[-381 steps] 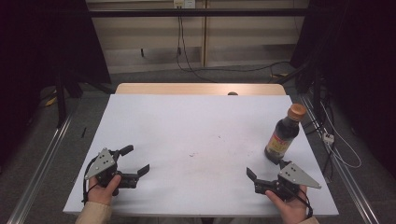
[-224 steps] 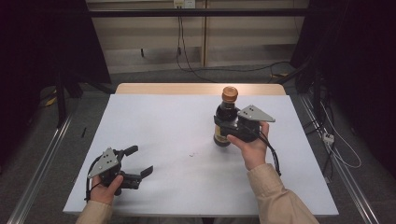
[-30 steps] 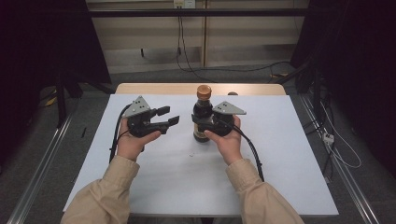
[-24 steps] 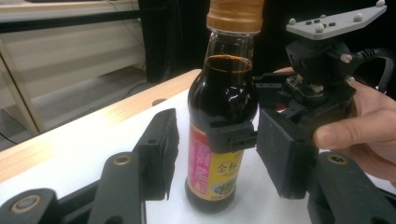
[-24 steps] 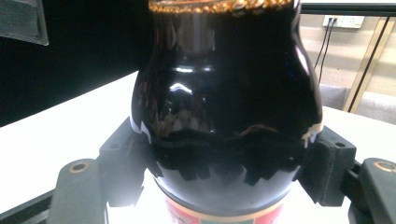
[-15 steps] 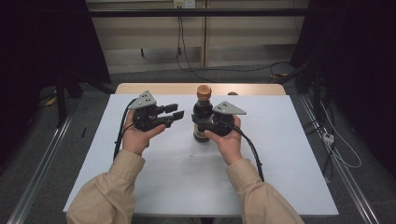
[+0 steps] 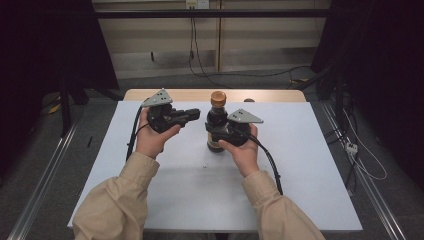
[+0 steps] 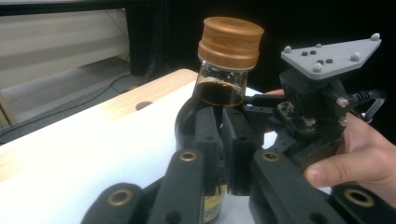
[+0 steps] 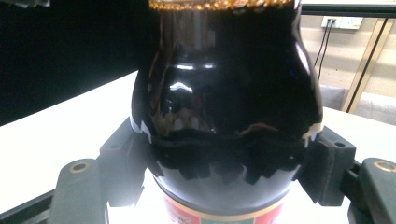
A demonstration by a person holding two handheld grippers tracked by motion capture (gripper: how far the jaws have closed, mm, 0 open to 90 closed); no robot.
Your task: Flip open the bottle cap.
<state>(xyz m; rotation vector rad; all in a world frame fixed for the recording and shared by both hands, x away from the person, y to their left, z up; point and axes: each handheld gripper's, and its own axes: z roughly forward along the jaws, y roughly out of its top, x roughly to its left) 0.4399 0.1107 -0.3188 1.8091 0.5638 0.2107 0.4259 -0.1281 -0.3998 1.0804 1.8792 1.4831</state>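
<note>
A dark sauce bottle point(image 7: 216, 131) with a brown cap point(image 7: 218, 98) stands upright at the middle of the white table point(image 7: 300, 165). My right gripper point(image 7: 212, 134) is shut on its round belly from the right; in the right gripper view the pads point(image 9: 327, 172) press both sides of the bottle point(image 9: 224, 93). My left gripper point(image 7: 195, 115) hovers just left of the bottle's neck and points at it. Its jaws have just been closing and now stand shut with nothing between them. In the left gripper view its shut tips point(image 8: 223, 122) line up in front of the bottle point(image 8: 219, 88).
A bare wooden strip point(image 7: 270, 95) with a small hole point(image 7: 248, 100) runs along the table's far edge. Cables lie on the floor behind and to the right. Metal rails flank the table. White tabletop spreads on all sides of the bottle.
My left gripper has drifted right toward the bottle's neck, a little higher, and its jaws have gone from apart to shut. The right gripper and the bottle have stayed put.
</note>
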